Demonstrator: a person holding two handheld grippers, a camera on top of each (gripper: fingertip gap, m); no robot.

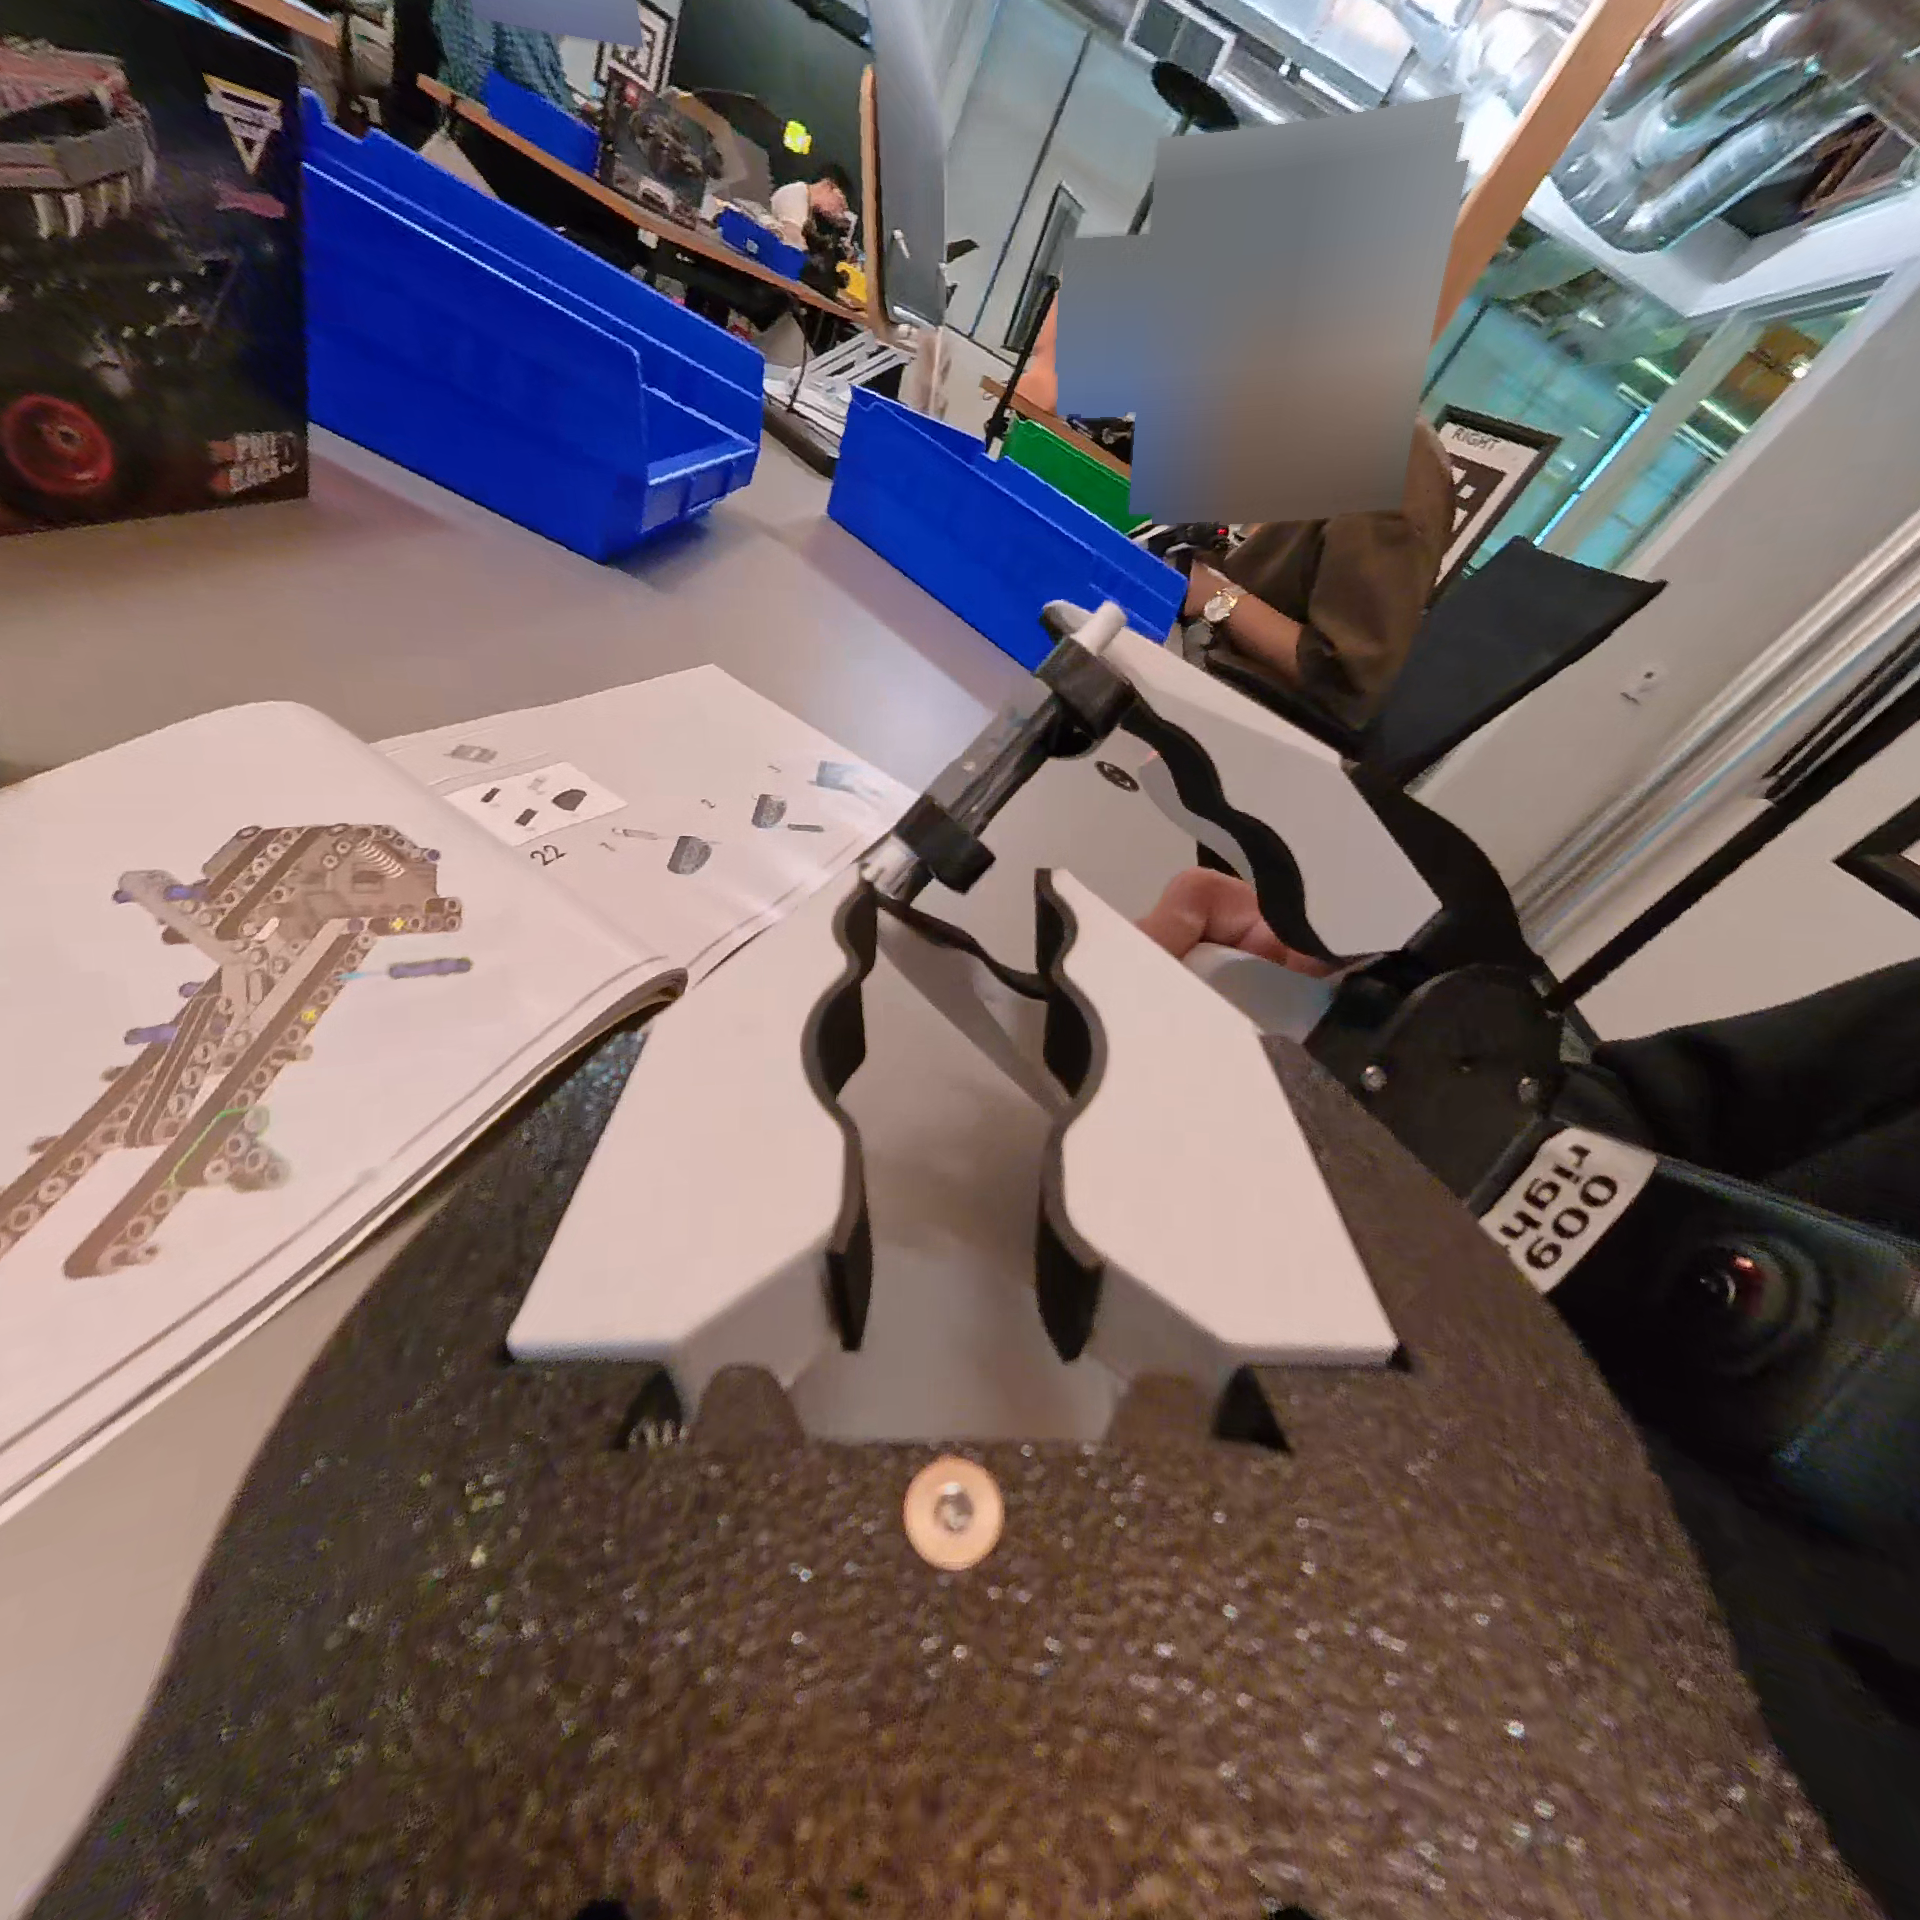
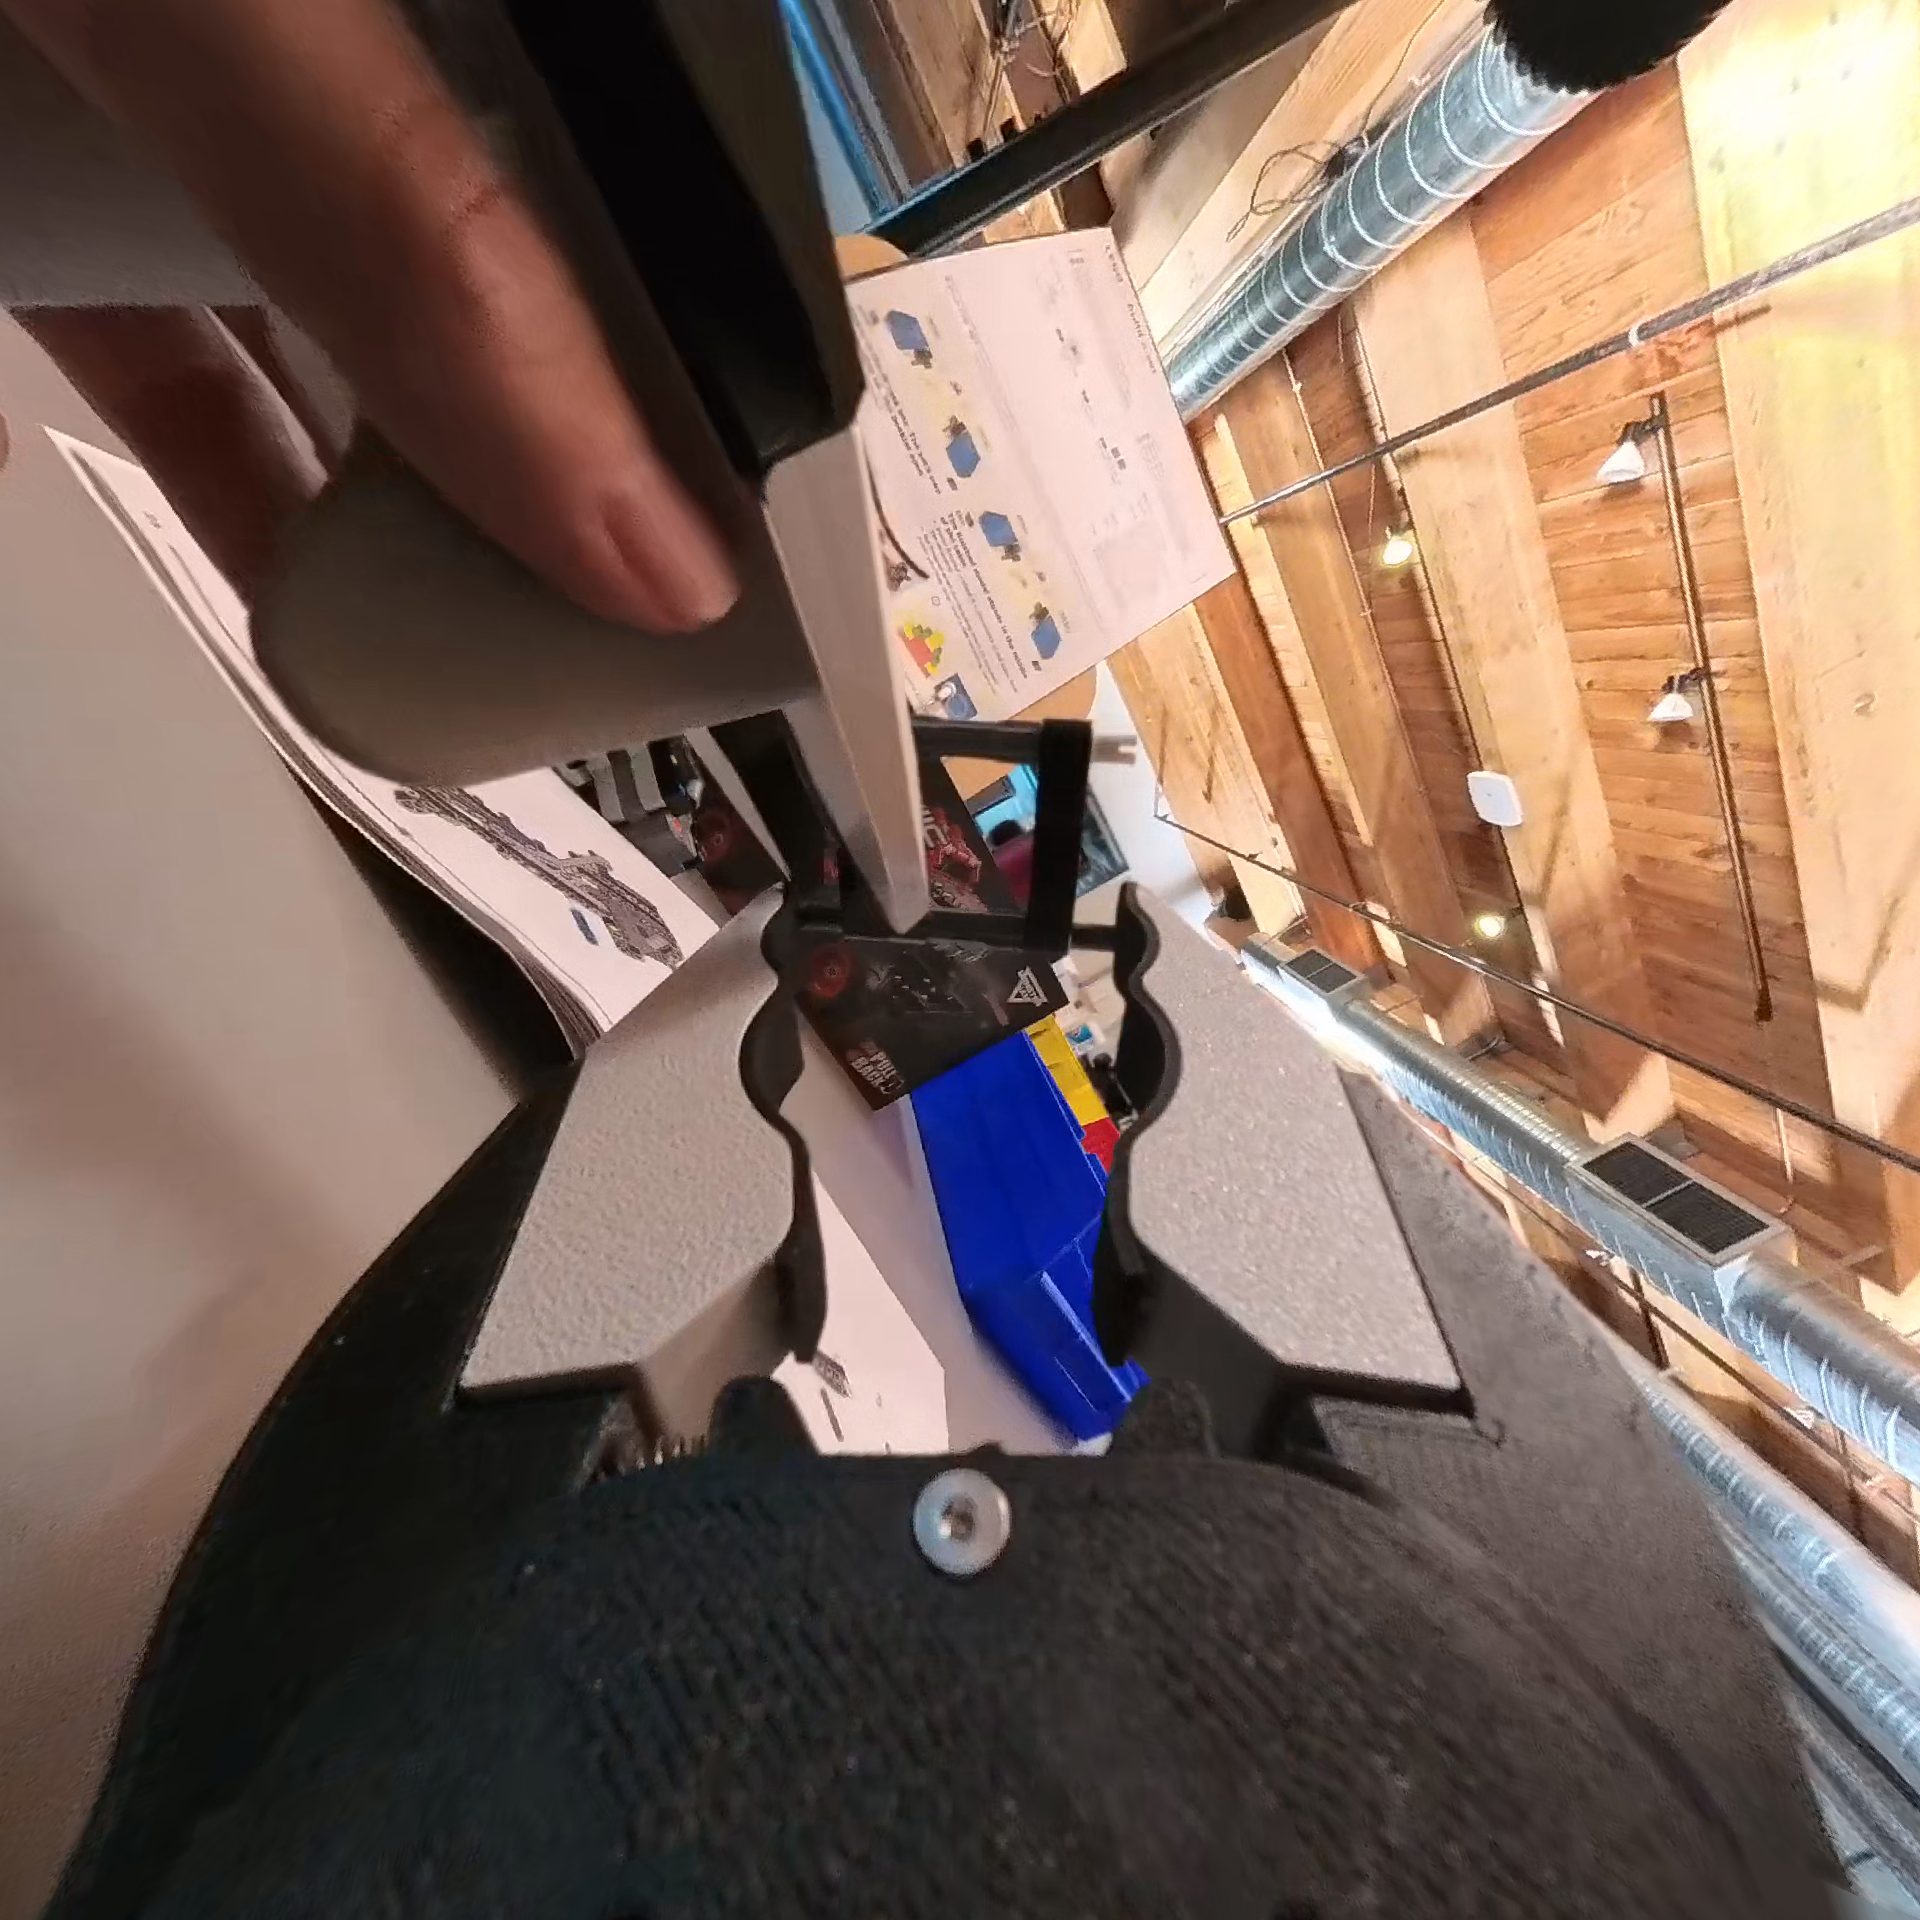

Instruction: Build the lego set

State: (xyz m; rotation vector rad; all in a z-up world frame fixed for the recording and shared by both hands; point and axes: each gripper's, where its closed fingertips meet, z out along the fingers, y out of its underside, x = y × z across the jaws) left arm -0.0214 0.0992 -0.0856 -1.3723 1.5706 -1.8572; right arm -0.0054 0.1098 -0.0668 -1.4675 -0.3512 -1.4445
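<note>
Lego piece [image 1: 997,764], a black rod with a cross-block at each end and white pins, sits clamped at the tips of the right gripper [image 1: 977,831], held in the air above the open instruction booklet [image 1: 312,935] and gray table [image 1: 468,603]. Just beside it, the left gripper [image 1: 951,914] is spread and empty. Best, I'd judge, to close squarely on the near block without twisting the rod.

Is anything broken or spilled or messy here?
No, nothing stands out. The booklet lies open on the table, the blue bins stand upright, and the right gripper holds a black lego piece.
</note>
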